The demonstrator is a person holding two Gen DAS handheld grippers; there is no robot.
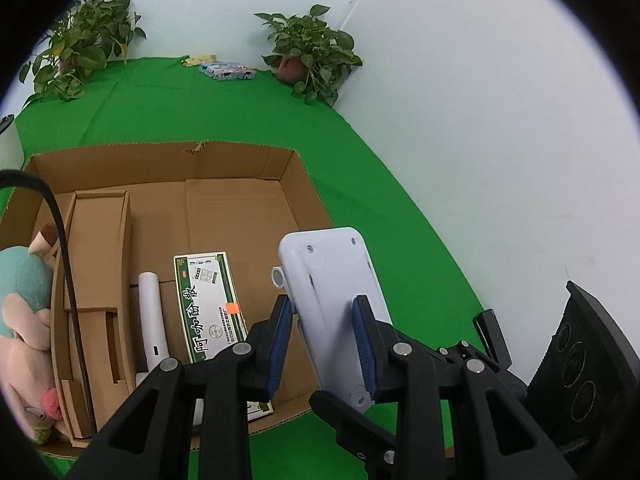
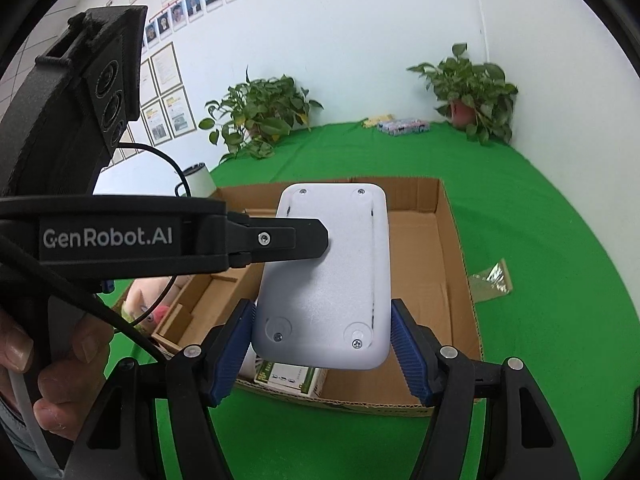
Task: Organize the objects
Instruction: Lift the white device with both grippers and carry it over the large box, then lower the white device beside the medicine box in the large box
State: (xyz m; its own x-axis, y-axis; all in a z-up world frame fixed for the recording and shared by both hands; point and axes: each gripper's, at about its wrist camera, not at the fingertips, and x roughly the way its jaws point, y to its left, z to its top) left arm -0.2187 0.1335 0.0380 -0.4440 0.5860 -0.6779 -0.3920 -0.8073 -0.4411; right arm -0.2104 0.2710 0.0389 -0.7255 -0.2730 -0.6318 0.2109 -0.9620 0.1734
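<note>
A white plastic device [image 1: 334, 300] with screws in its back is held above the right edge of an open cardboard box [image 1: 240, 160]. My left gripper [image 1: 326, 340] is shut on its edges. In the right wrist view the same device [image 2: 326, 276] hangs between the fingers of my right gripper [image 2: 322, 354]; the left pad touches it and the right pad stands just off its side. The left gripper's finger [image 2: 288, 240] lies across the device. The box [image 2: 452, 240] holds a green-and-white carton [image 1: 210, 304], a white tube [image 1: 152, 316] and a pink plush toy [image 1: 24, 344].
The box sits on a green cloth [image 1: 380, 208]. Two potted plants [image 2: 260, 116] [image 2: 472, 92] and a patterned packet [image 2: 404, 126] stand at the back by the white wall. A shiny foil packet [image 2: 492, 280] lies right of the box. A cardboard insert [image 1: 96, 248] fills the box's left side.
</note>
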